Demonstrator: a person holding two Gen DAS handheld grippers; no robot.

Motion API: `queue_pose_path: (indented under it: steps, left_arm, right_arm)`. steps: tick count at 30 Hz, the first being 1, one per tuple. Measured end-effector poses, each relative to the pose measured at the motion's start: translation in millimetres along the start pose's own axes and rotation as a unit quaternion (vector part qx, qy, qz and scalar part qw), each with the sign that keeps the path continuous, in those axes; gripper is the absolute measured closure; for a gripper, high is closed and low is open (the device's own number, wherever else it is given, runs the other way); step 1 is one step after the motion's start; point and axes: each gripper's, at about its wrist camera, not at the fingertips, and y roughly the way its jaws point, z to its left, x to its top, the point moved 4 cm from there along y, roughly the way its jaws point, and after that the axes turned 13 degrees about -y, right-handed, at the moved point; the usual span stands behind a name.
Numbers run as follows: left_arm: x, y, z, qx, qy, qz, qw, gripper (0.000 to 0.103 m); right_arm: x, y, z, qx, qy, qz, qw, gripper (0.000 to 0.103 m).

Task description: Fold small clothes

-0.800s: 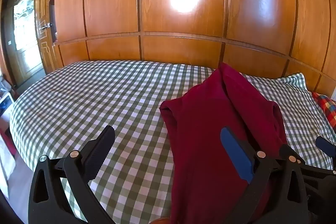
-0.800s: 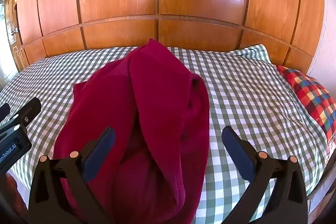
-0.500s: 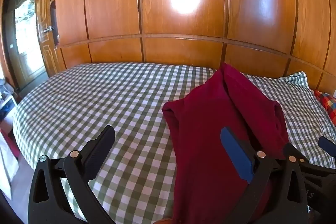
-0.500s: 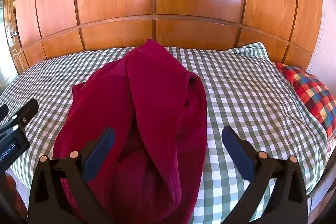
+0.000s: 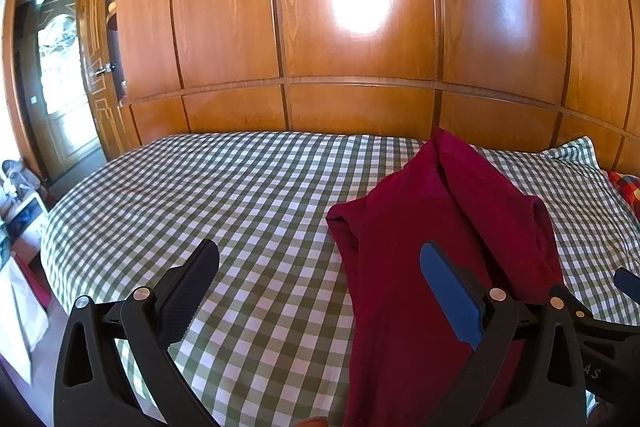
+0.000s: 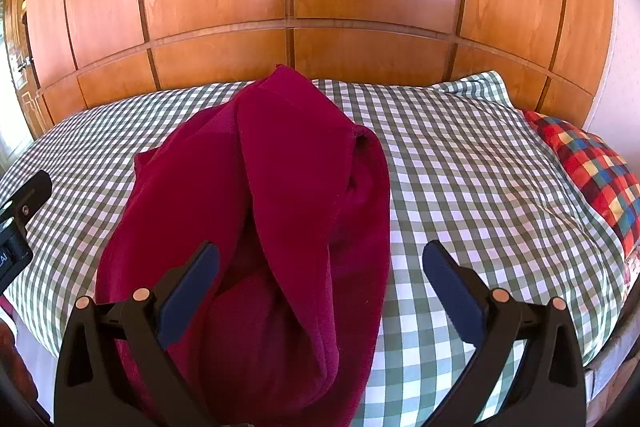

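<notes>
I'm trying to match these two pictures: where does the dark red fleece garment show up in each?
Left wrist view: dark red fleece garment, lower right.
Right wrist view: lower centre, reaching up the middle.
Shared landmark: green-and-white checked bedsheet.

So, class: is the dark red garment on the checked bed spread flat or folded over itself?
Folded over itself, loosely. On the dark red garment one long flap lies over the middle, with rumpled layers beside it, on the checked bed.

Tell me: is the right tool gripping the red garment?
No. The right tool stands wide open above the red garment, its pads pressing nothing.
</notes>
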Motion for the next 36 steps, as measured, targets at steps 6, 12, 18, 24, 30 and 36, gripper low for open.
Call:
queue_pose_path:
  steps: [6,12,18,24,30,36]
  left_arm:
    - [-2.2,-2.0,-1.3,0.0,0.003,0.001,1.0,0.003]
    - [-4.0,-1.5,-4.4,-0.005,0.01,0.002,0.9999,0.003]
    - [-6.5,-1.1,-9.6,-0.015,0.015,0.004,0.9998,0.003]
    - [-8.2,1.4,-10.7,-0.018,0.015,0.01,0.9997,0.003]
    - [-8.9,2.6,-13.0,-0.02,0.019,0.012,0.9995,0.003]
    - [-10.2,5.0,-15.7,-0.023,0.022,0.013,0.9994,0.003]
  right_arm:
    - [-1.5,2.8,0.0,0.002,-0.001,0.006,1.0,0.002]
    - [-6.1,5.2,-4.5,0.0,0.003,0.01,1.0,0.002]
    - [-10.7,5.3,-14.8,-0.011,0.01,0.015,1.0,0.002]
    - [-14.5,6.6,-17.2,-0.017,0.009,0.022,1.0,0.002]
    - [-16.2,8.0,-19.1,-0.019,0.009,0.027,0.999,0.002]
    - [-18.6,9.0,-23.4,-0.023,0.011,0.031,0.999,0.002]
